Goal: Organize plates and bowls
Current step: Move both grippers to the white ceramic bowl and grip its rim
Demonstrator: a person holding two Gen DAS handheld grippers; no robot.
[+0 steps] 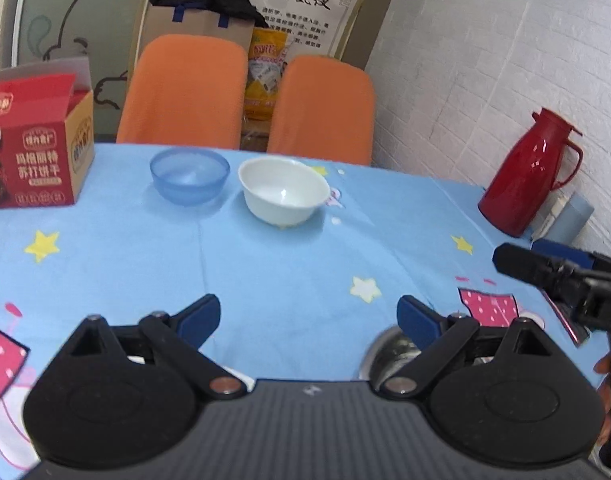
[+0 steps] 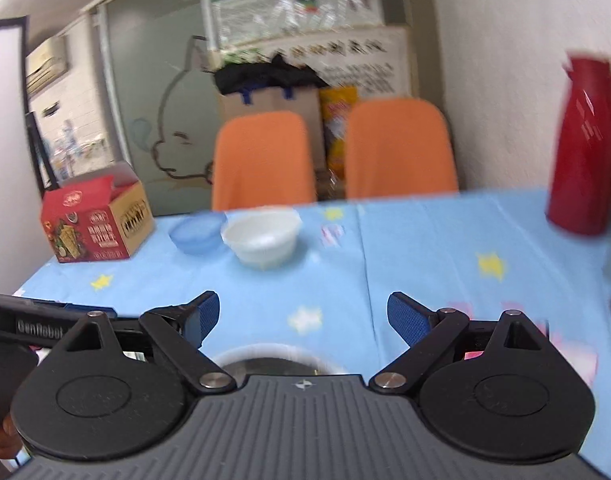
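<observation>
Grippers L (image 1: pixel 308 316) & R (image 2: pixel 303 316) both wide apart, empty; white bowl (image 1: pixel 284 190) beside blue bowl (image 1: pixel 189 175).

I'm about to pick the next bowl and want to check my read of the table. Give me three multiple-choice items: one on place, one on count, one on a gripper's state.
1. What stands just left of the white bowl?
A. red thermos jug
B. blue translucent bowl
C. red cracker box

2. How many orange chairs stand behind the table?
A. one
B. two
C. three

3. The left gripper is:
A. open and empty
B. shut on a bowl
C. shut on a plate

Answers:
1 B, the blue translucent bowl sits beside it, apart.
2 B, one orange chair and a second.
3 A, its blue pads are spread over bare tablecloth.
</observation>
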